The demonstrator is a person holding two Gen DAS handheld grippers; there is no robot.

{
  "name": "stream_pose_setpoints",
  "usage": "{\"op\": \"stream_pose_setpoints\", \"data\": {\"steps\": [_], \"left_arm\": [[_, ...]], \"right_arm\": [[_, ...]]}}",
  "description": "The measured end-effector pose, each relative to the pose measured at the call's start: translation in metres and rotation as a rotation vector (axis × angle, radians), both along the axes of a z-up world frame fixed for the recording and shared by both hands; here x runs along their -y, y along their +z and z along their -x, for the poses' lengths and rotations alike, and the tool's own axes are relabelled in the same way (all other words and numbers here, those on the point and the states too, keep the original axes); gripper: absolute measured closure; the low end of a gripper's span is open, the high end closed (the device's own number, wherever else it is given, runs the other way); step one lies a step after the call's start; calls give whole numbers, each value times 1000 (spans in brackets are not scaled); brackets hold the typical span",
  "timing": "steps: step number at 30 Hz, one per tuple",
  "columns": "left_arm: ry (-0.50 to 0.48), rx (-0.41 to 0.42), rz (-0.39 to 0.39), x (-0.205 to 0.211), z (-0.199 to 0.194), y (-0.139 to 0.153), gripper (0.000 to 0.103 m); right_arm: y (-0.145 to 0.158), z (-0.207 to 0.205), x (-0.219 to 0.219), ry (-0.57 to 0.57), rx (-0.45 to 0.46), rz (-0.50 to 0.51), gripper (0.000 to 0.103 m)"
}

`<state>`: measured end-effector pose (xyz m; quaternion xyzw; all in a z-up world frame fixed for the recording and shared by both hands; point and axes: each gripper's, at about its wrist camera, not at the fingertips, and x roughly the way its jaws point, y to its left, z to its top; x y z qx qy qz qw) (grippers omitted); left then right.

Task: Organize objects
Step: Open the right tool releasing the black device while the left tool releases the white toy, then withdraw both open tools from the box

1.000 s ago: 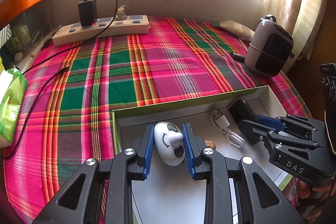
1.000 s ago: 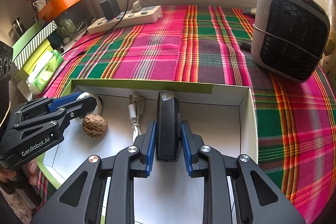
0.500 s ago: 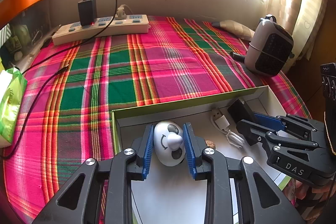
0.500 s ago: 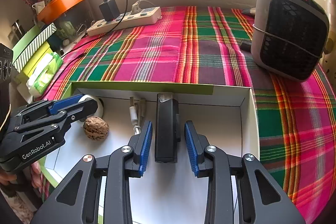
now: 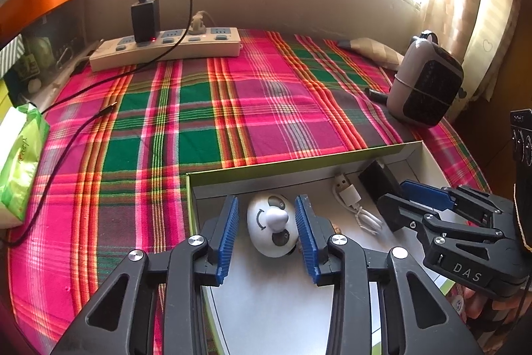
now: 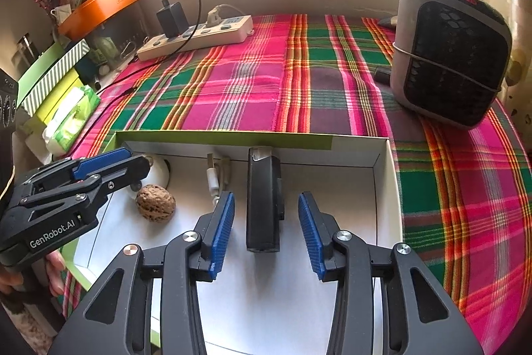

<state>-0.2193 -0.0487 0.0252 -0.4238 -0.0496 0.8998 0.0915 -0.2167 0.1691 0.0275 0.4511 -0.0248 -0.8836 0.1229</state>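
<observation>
1. The right tongs (image 6: 266,222) stand released, one blue pad on each side of the black device (image 6: 264,202) with a clear gap on both sides. The device lies flat in the white box (image 6: 387,188), its long axis running straight away from the tongs toward the far wall of the box, so a withdrawal straight back should clear it.
2. The left tongs (image 5: 267,230) are likewise released around the panda toy (image 5: 272,228), which lies on the box floor near the left far corner; neither pad touches it.
3. Between the two sit a walnut (image 6: 155,203) and a coiled white USB cable (image 5: 357,208), both inside the box and nearer the left tongs.
4. The box rests on a table covered with a pink-and-green plaid cloth (image 5: 232,108).
5. Farther off stand a power strip (image 5: 166,47) with a black charger (image 5: 145,19), a small grey heater (image 6: 450,55) at right, and a green tissue pack (image 5: 20,155) at left, under a bright window.
</observation>
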Motion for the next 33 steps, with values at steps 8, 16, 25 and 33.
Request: {"op": "stream_pose_setpoints", "data": {"steps": [8, 16, 25, 33], "left_arm": [[-6, -22, 0, -1, -16, 12, 69], [4, -47, -11, 0, -38, 22, 69], [12, -77, -28, 2, -69, 30, 69], [-2, -85, -44, 1, -96, 29, 69]], "right_arm": [[8, -11, -1, -3, -21, 2, 61], [17, -32, -2, -6, -55, -8, 61], [27, -62, -8, -17, -84, 7, 61], [29, -88, -14, -32, -98, 17, 61]]}}
